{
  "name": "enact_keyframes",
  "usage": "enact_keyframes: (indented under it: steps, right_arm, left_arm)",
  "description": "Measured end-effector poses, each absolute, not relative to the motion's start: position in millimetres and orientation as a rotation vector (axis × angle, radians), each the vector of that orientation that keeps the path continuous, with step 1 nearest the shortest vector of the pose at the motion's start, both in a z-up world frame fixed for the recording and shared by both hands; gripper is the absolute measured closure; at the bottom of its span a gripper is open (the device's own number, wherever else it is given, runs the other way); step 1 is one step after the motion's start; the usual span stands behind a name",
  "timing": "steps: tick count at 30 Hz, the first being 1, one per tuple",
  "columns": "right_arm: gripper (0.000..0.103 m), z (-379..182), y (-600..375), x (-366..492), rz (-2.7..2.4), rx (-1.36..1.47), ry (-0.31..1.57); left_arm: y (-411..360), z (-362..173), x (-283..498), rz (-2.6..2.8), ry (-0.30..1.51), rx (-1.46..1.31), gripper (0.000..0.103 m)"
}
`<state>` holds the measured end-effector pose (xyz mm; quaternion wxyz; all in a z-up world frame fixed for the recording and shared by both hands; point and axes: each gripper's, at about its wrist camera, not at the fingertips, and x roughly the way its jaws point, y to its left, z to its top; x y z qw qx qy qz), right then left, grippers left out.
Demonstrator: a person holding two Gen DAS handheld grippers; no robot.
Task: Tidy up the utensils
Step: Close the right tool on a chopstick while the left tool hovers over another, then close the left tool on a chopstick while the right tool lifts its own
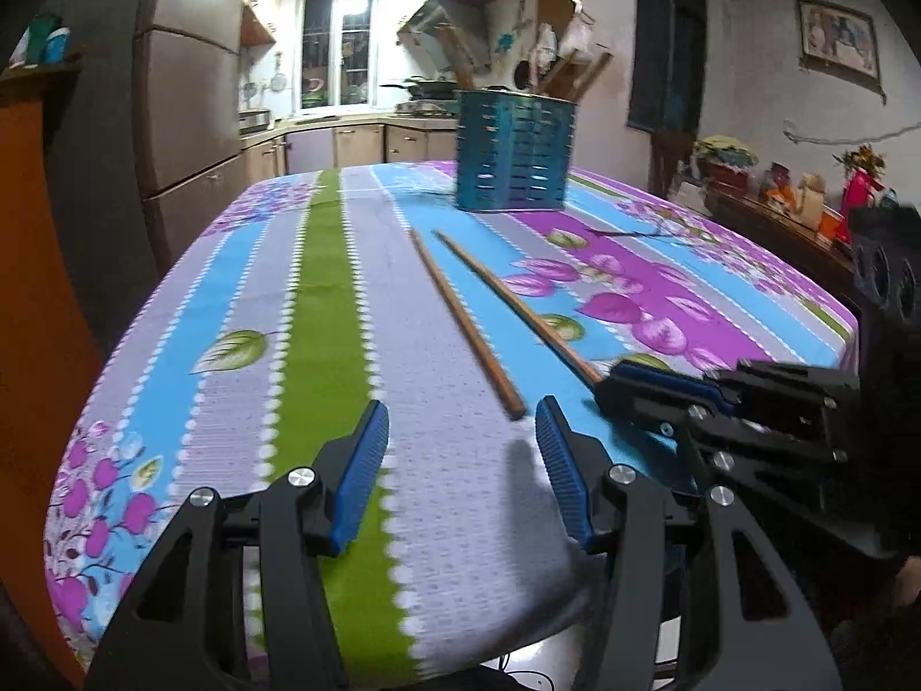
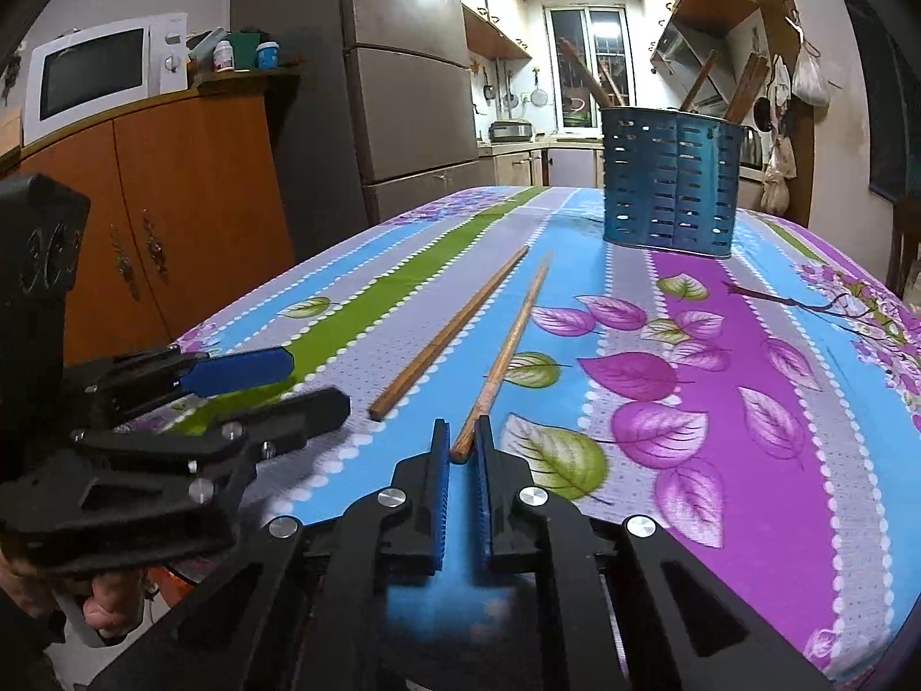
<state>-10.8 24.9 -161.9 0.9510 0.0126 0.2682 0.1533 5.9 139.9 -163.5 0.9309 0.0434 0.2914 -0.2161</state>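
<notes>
Jaws of my right gripper [image 2: 461, 442] pinch the near end of one chopstick [image 2: 506, 351], low centre of the right view; my left gripper [image 1: 460, 449] hangs released just short of the other chopstick [image 1: 463, 319]. Pickup step, I judge; next comes lifting into the blue slotted holder [image 2: 670, 187], upper right on the counter [image 2: 748, 403]. Both sticks are slim brown wood.

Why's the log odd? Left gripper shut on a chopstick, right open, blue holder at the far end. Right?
Swapped. The right gripper is shut on a chopstick, as the right wrist view shows; the left gripper is open. The blue holder is at the far end.
</notes>
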Motion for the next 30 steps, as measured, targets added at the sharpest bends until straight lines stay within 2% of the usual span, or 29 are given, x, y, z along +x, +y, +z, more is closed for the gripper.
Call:
enact_keyframes:
  steps: [3, 10, 17, 30]
  right_arm:
    - [0.094, -162.2, 9.2, -7.6, 0.29, 0.034, 0.546]
    - [0.093, -166.0, -2.0, -6.2, 0.353, 0.051, 0.528]
    - [0.092, -168.1, -2.2, -5.6, 0.364, 0.047, 0.508]
    - [0.091, -169.3, -0.3, -4.0, 0.369, 0.018, 0.482]
  left_arm:
    - [127.3, -166.4, 3.9, -0.48, 0.587, 0.105, 0.052]
    - [111.0, -173.0, 11.1, -0.495, 0.562, 0.111, 0.064]
    - [113.5, -177.9, 12.1, -0.45, 0.509, 0.087, 0.081]
    - [111.4, -180.6, 5.9, -0.396, 0.443, 0.079, 0.082]
